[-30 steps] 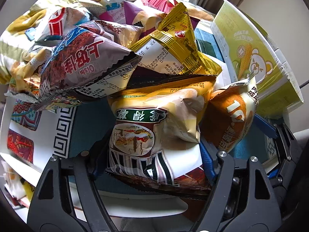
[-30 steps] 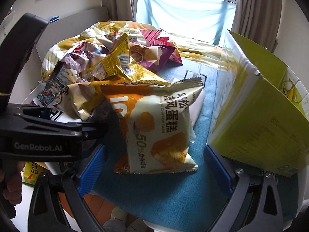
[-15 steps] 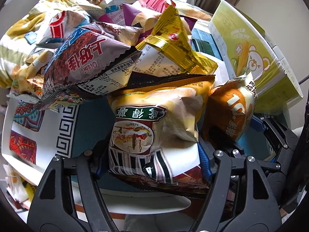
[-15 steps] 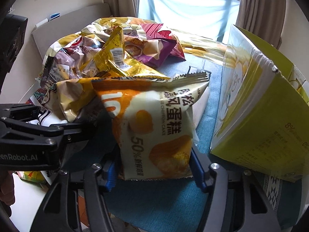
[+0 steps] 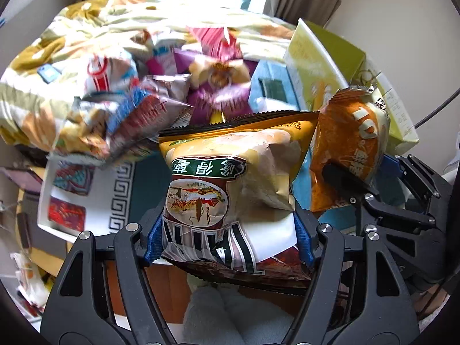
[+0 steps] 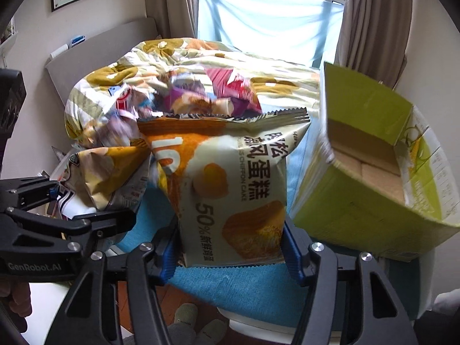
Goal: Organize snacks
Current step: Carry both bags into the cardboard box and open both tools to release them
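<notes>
Left tool [image 5: 227, 241]: its blue pads clamp both side edges of a yellow-and-brown chip bag [image 5: 230, 184], which is held upright and clear of the surface. Right tool [image 6: 230, 256]: closed on the lower edges of an orange-and-cream cake packet [image 6: 230, 189], printed "chiffon cake", which also stands upright between the pads. The two held packets are side by side, the chip bag to the left of the cake packet. Background: a loose pile of snack bags [image 5: 138, 106] on a patterned blanket [image 6: 178, 57]. Right of the cake packet: an open green carton [image 6: 368, 178], tilted, its mouth facing up and toward the camera. Below the packets: a blue cloth [image 6: 244, 284] covering the counter.
</notes>
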A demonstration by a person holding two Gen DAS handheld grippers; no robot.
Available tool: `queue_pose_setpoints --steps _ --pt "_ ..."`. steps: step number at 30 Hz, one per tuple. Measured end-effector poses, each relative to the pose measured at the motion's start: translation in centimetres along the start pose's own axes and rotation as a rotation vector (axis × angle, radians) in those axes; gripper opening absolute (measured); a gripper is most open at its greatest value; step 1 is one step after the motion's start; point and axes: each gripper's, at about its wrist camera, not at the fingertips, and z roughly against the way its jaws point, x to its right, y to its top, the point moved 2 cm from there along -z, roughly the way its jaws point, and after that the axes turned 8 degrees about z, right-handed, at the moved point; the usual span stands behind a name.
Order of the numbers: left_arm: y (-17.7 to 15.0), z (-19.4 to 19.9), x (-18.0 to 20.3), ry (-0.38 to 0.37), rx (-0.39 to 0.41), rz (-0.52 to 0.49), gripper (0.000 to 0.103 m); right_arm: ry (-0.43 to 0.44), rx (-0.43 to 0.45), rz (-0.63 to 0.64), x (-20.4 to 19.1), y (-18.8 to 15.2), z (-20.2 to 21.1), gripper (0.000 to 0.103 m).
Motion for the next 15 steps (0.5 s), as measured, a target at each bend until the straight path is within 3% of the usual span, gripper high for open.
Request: queue_pose_setpoints --steps 8,15 --pt "5.3 5.1 1.4 -0.042 0.126 -0.048 0.069 -0.013 0.101 -0.085 1.6 4.9 6.4 0.056" --pt "11.9 5.3 6.0 -0.059 0.188 -0.119 0.069 -0.097 0.141 -0.157 6.1 8.8 8.4 0.056"
